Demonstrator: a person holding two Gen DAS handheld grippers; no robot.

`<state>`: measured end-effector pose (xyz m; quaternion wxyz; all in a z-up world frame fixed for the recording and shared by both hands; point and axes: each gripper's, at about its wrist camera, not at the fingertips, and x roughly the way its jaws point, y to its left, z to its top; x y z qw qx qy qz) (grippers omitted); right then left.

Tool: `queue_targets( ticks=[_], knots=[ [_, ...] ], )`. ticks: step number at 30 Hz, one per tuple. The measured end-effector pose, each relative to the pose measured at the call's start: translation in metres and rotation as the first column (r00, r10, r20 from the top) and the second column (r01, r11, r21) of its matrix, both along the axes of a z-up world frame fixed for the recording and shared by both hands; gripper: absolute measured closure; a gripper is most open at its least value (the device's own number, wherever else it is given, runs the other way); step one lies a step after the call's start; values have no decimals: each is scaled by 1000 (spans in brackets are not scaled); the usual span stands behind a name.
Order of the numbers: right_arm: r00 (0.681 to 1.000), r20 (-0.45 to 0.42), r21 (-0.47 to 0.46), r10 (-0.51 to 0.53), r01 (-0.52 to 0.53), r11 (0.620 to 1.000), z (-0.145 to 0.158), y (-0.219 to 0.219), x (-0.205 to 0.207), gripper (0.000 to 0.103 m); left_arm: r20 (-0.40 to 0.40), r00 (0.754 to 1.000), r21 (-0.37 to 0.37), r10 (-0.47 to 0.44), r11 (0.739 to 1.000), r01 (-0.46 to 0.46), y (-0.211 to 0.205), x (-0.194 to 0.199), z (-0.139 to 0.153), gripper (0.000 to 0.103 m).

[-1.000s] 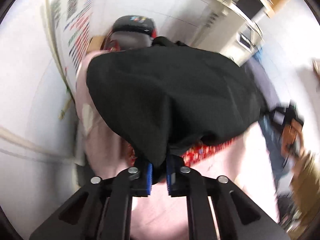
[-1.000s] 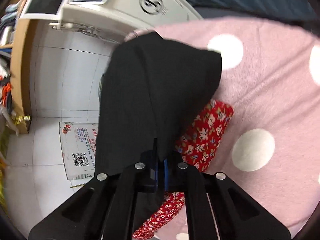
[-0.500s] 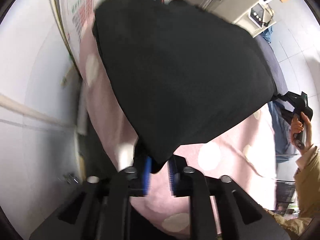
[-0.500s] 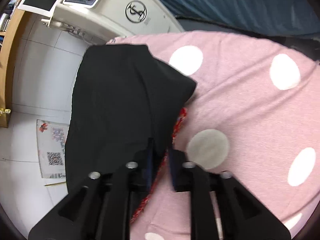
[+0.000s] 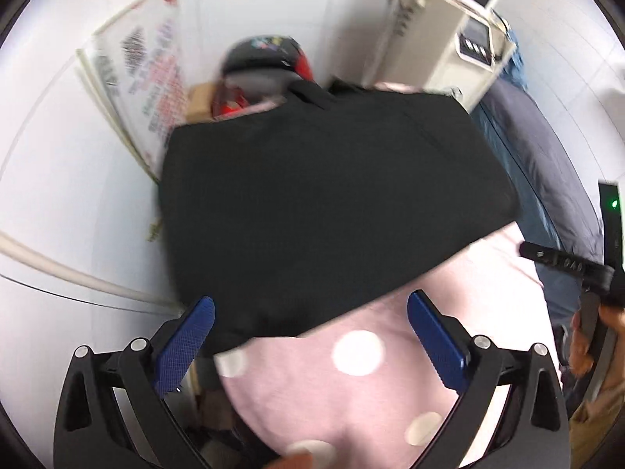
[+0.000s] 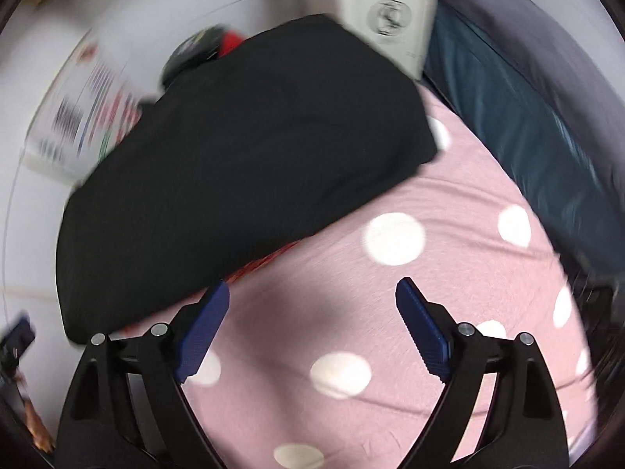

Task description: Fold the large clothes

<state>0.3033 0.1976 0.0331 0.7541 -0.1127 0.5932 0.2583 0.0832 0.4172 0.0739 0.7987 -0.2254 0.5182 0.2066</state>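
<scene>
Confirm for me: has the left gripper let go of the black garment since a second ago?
Yes. The left gripper was clamped on the black garment; its jaws now stand wide apart, and the hem lies on the pink dotted sheet ahead of them.

Left wrist view: sits behind left gripper (image 5: 310,340), faces forward and down over pink dotted sheet (image 5: 351,398), close to black garment (image 5: 324,203) at 12 o'clock; wall poster (image 5: 144,78) at 10 o'clock.

Right wrist view: behind right gripper (image 6: 312,328), same low, near angle; garment (image 6: 242,164) at 11 o'clock.

Shared: garment, sheet (image 6: 410,297), poster (image 6: 82,117), white appliance (image 5: 449,39) (image 6: 386,11).
</scene>
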Motion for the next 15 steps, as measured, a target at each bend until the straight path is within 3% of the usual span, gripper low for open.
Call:
queue_targets(
  ticks=[3,7,15],
  knots=[
    [993,42,-44,114,-112,993,17,28,-24,9,-34,999,21,4,1000,-4,-19,19,-1,6],
    [967,142,-161,211,-188,969,36,51,-41,9,-48,999,34,-3,999,4,-35,35,2,6],
    [962,165,-235,217,-176,956,44,68,-44,9,-112,993,53,-30,998,36,-41,41,-5,6]
  ],
)
